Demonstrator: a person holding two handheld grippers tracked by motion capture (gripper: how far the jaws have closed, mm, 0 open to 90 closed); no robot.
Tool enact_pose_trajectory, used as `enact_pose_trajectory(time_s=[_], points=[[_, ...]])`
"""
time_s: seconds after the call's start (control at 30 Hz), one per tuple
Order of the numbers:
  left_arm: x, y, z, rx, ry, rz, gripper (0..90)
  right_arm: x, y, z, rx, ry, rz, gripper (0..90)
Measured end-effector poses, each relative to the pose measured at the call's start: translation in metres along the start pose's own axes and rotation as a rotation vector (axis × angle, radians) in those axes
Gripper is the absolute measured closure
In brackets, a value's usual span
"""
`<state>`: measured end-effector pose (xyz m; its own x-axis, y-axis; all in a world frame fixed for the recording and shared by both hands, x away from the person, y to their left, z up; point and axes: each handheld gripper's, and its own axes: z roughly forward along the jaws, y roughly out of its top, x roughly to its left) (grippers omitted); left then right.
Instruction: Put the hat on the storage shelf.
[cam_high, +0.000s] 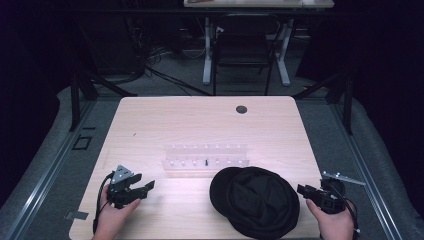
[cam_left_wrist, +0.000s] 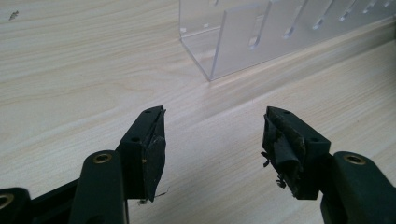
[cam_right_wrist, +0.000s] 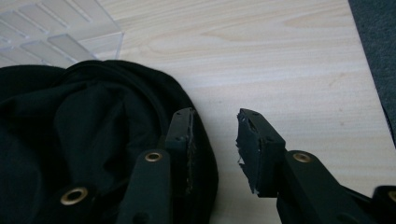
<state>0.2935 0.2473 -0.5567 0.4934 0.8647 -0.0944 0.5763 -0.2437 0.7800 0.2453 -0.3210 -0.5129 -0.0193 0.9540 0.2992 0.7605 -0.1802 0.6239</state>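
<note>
A black fabric pouch (cam_high: 255, 200) lies crumpled on the near right of the wooden table (cam_high: 200, 125). Behind it stands a clear acrylic rack (cam_high: 205, 160) with slots, one holding a small dark piece (cam_high: 206, 162). My left gripper (cam_high: 146, 188) rests low at the near left, open and empty; its jaws (cam_left_wrist: 212, 140) point at the rack's corner (cam_left_wrist: 210, 46). My right gripper (cam_high: 303, 190) is at the near right edge, open, its jaws (cam_right_wrist: 215, 140) straddling the pouch's rim (cam_right_wrist: 140, 107) without closing on it.
A round cable hole (cam_high: 241, 109) sits near the table's far edge. A black chair (cam_high: 242, 50) and white desk legs stand beyond the table. Grey floor mats border both sides. Bare wood lies between my left gripper and the pouch.
</note>
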Motion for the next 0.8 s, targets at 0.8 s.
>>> enact_pose_trajectory(time_s=[0.8], points=[[-0.004,0.0,0.003,0.019,0.003,0.014,39.5,0.002,-0.009,-0.012,0.2,0.043,0.014,63.7]])
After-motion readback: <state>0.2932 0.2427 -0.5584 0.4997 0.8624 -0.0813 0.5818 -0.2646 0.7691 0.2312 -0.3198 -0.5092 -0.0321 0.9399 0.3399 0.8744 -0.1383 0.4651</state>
